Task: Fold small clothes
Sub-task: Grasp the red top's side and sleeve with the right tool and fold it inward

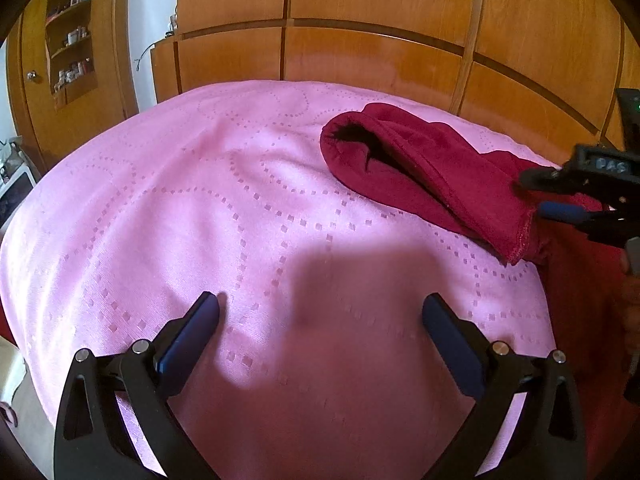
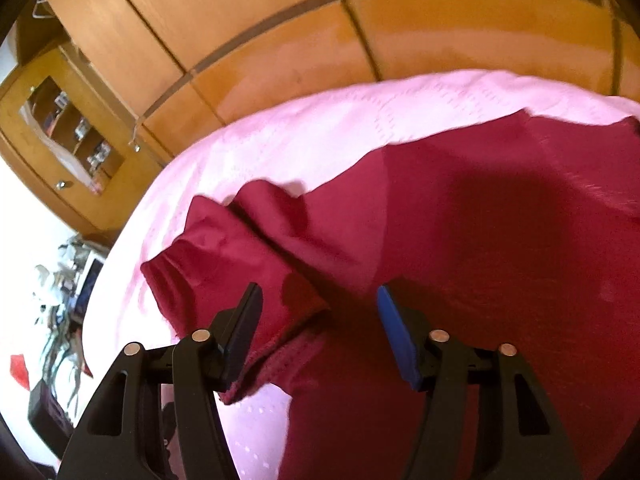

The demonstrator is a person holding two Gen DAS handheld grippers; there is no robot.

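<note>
A dark red garment point(image 1: 432, 172) lies on the pink bedspread point(image 1: 200, 200) at the right of the left wrist view, one folded part with an open end pointing left. My left gripper point(image 1: 320, 312) hovers open over bare bedspread, well short of the garment, with nothing between its fingers. My right gripper point(image 1: 540, 196) reaches in from the right edge at the garment's stitched hem. In the right wrist view the garment point(image 2: 500, 232) fills the right side, with a sleeve point(image 2: 224, 248) lying to the left. There the right gripper point(image 2: 320, 300) stands part open just above the hem, its pads not pressing on cloth.
Wooden wardrobe panels point(image 1: 360, 20) rise behind the bed. A shelf niche with small items point(image 1: 72, 48) is at the far left. Cluttered things point(image 2: 60, 300) sit beside the bed's left edge. A wide stretch of bedspread lies left of the garment.
</note>
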